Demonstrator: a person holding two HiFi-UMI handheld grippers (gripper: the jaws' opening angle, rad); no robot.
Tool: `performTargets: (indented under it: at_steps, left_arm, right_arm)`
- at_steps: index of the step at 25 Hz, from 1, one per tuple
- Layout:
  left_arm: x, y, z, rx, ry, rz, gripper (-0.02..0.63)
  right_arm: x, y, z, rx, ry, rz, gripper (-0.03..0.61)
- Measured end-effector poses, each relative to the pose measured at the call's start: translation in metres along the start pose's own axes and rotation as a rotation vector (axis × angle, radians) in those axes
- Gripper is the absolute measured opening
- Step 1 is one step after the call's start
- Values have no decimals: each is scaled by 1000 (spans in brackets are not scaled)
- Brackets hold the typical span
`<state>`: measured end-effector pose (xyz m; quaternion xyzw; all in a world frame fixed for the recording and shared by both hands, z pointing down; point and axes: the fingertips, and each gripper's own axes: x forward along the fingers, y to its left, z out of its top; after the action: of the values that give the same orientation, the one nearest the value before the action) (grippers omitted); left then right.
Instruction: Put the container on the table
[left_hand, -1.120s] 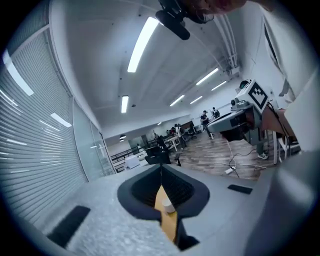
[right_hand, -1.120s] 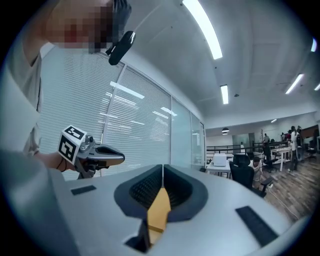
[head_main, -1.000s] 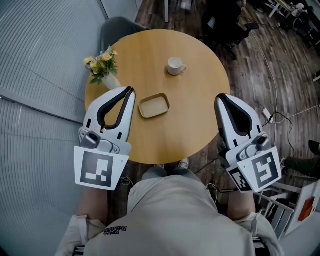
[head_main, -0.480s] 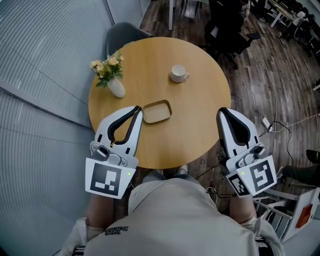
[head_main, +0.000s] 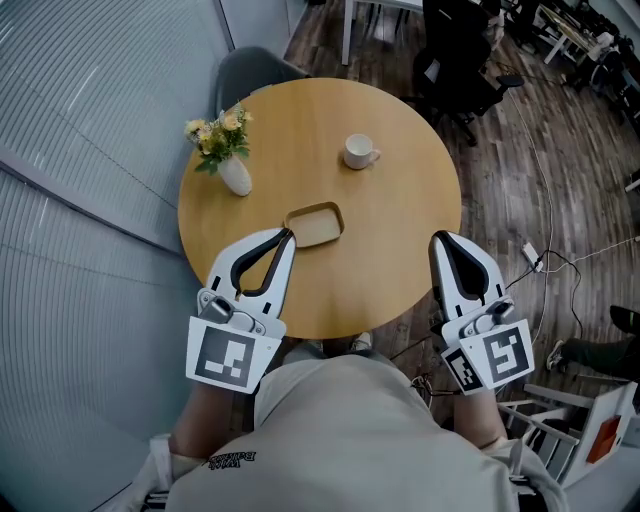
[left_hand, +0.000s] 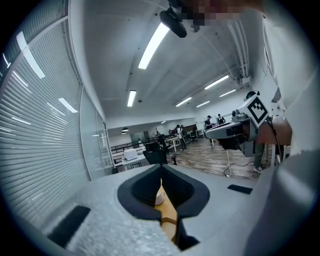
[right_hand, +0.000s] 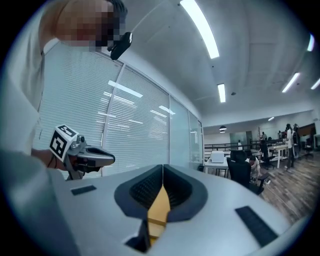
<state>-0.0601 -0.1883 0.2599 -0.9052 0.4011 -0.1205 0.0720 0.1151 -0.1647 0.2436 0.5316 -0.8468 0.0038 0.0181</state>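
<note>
The container (head_main: 313, 224), a shallow tan tray, lay flat on the round wooden tabletop (head_main: 400, 215) in the head view, near the person's edge, with a white cup (head_main: 358, 152) farther off and a vase of flowers (head_main: 231, 168) to the left. The left gripper (head_main: 287, 238) hung with its tip just beside the tray's left end; whether it touched could not be told. The right gripper (head_main: 440, 241) sat at the tabletop's right edge, well apart from the tray.

In the left gripper view, the left gripper's (left_hand: 161, 169) fingers were pressed together on nothing; only a sliver of wood and the cup (left_hand: 159, 198) showed in the notch below them.

In the right gripper view, the right gripper's (right_hand: 162, 169) fingers were likewise pressed together and empty, with a strip of tabletop (right_hand: 159, 210) beneath.

Judged from this, the placing looked done: the tray rested unheld. The next move probably called for nothing more than keeping both grippers clear without nudging the tray.
</note>
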Motion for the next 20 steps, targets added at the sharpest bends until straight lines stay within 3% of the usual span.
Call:
performTargets:
  at_steps: [10, 20]
  left_arm:
    - [9, -10, -7, -17, 20, -32, 25]
    - [15, -14, -11, -11, 34, -43, 23]
  right_arm:
    - [2, 4, -3, -16, 26, 27, 31]
    - [-2, -10, -7, 6, 29, -12, 31]
